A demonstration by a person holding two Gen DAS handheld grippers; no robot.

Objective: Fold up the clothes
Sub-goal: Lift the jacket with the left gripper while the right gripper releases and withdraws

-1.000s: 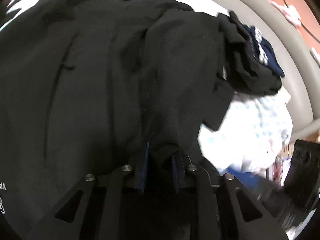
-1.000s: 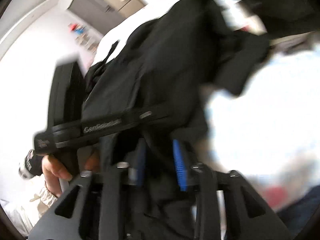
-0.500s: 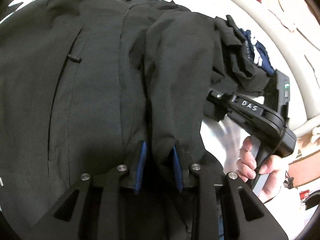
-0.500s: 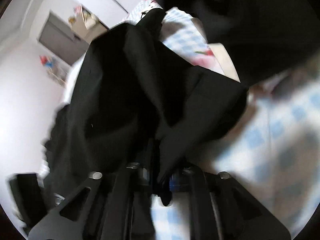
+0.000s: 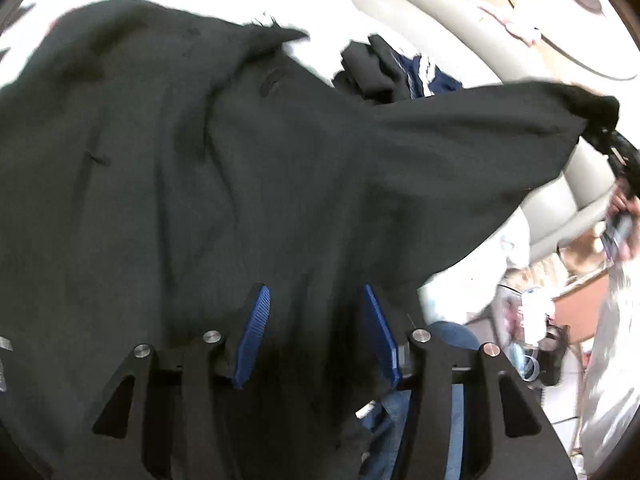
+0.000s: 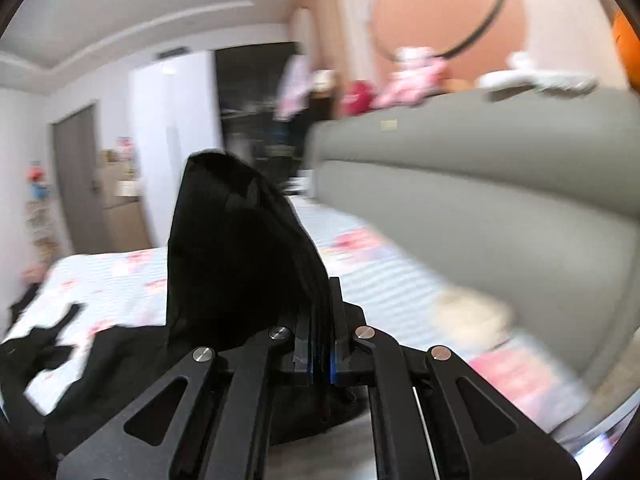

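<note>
Black garment (image 5: pixel 240 184) stretches taut from just-spreading left claw (image 5: pixel 316 336) to pinching right claw (image 6: pixel 320 344).

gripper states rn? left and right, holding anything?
Left gripper: open, jaws just been opening, black garment lies loose between them.
Right gripper: closed on a bunched fold of the black garment.

My right view smears with motion blur from two to five o'clock. My left view blows out white at twelve; fisheye bending and dark vignette ring both.
</note>
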